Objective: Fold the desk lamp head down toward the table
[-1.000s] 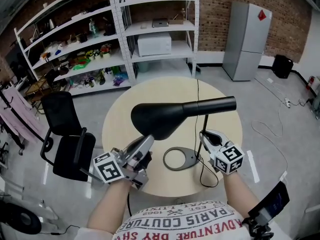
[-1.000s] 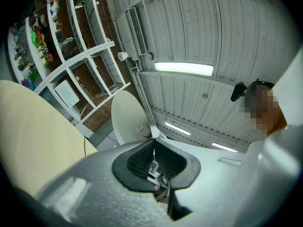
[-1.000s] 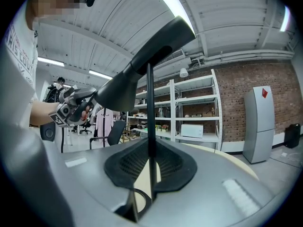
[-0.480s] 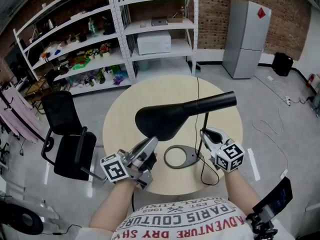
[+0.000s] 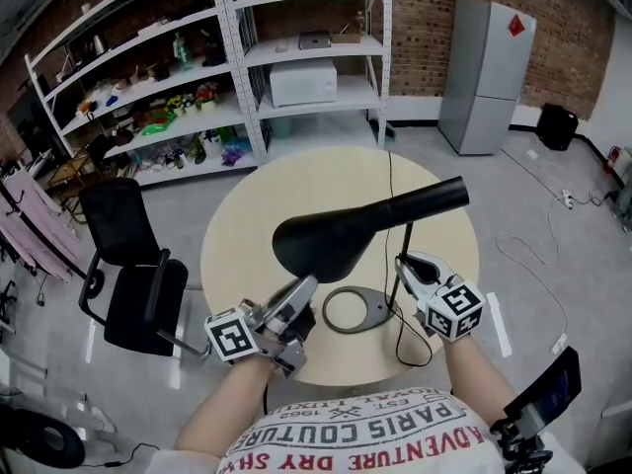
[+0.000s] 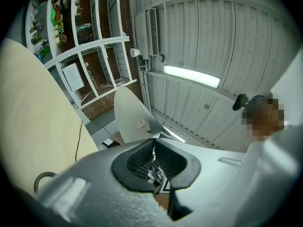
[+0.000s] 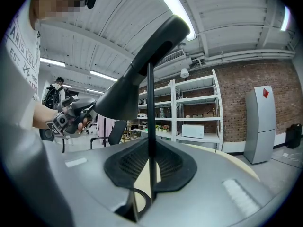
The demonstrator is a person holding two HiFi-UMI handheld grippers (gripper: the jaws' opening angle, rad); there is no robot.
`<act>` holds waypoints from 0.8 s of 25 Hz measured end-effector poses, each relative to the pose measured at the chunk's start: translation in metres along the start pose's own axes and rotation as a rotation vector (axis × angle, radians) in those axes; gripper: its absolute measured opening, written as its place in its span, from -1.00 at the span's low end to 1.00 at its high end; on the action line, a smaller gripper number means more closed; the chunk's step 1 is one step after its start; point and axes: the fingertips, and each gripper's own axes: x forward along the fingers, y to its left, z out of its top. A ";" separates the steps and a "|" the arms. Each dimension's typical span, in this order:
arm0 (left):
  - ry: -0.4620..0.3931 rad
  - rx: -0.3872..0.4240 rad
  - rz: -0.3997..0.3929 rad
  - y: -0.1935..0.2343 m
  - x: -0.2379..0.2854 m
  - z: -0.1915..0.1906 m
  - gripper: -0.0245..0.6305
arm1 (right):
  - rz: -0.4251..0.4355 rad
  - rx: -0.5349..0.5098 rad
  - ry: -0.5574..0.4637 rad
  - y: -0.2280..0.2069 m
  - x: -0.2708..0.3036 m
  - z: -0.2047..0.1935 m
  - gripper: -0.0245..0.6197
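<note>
we work at a round pale table [image 5: 286, 191] on a grey floor [image 5: 592, 255], with white shelves [image 5: 168, 77], a microwave [image 5: 304, 85] and a grey fridge [image 5: 489, 77] along the brick wall, and a black chair [image 5: 117, 223] at the left. the desk lamp's ring base [image 5: 355, 312] sits near the table's front edge, and its black lamp head [image 5: 326, 237] hangs tilted above the tabletop. our left gripper [image 5: 307, 284] pinches the head's lower rim; our right gripper [image 5: 402, 263] clamps the thin pole [image 7: 150, 126].
</note>
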 end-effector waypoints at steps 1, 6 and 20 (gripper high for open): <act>0.001 -0.004 -0.001 0.000 0.000 -0.001 -0.86 | -0.001 -0.001 0.000 0.000 0.000 0.000 -0.78; 0.002 -0.035 -0.008 0.004 0.001 -0.007 -0.86 | -0.002 -0.011 0.001 0.001 0.001 0.001 -0.79; -0.013 -0.217 -0.048 0.010 0.006 -0.034 -0.84 | -0.002 -0.008 -0.010 0.003 -0.002 0.004 -0.79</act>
